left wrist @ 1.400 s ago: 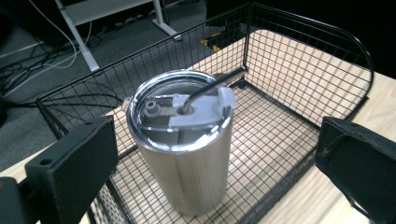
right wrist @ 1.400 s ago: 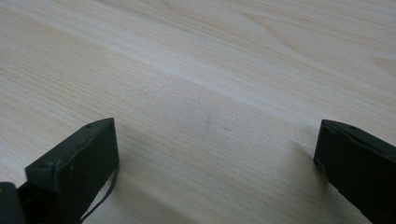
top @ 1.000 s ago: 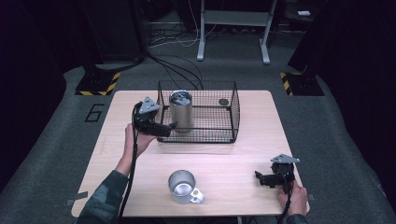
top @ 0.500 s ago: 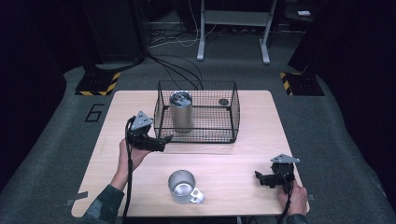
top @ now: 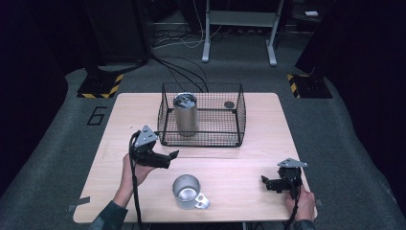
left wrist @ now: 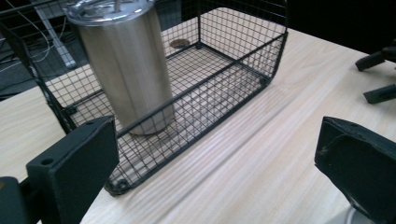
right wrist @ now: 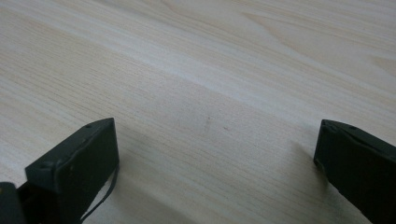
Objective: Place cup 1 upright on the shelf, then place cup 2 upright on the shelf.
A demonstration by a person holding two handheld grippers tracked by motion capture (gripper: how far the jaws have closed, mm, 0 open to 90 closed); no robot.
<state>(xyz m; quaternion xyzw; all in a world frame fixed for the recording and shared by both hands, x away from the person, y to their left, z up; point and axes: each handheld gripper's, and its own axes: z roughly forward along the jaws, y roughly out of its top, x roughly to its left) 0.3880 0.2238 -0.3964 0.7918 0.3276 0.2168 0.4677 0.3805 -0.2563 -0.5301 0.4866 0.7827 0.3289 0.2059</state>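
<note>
High view: left gripper hovers empty, jaws wide, between the wire basket and a steel mug near the table's front edge; right gripper rests near the front right corner. Left gripper view: tall tumbler stands upright in the basket's end. Right gripper view: jaws wide over bare wood

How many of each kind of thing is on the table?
Wire basket: 1
Tall metal cup, standing inside the basket: 1
Metal mug with a handle, on the table: 1
Small dark round thing in the basket: 1
Total: 4
</note>
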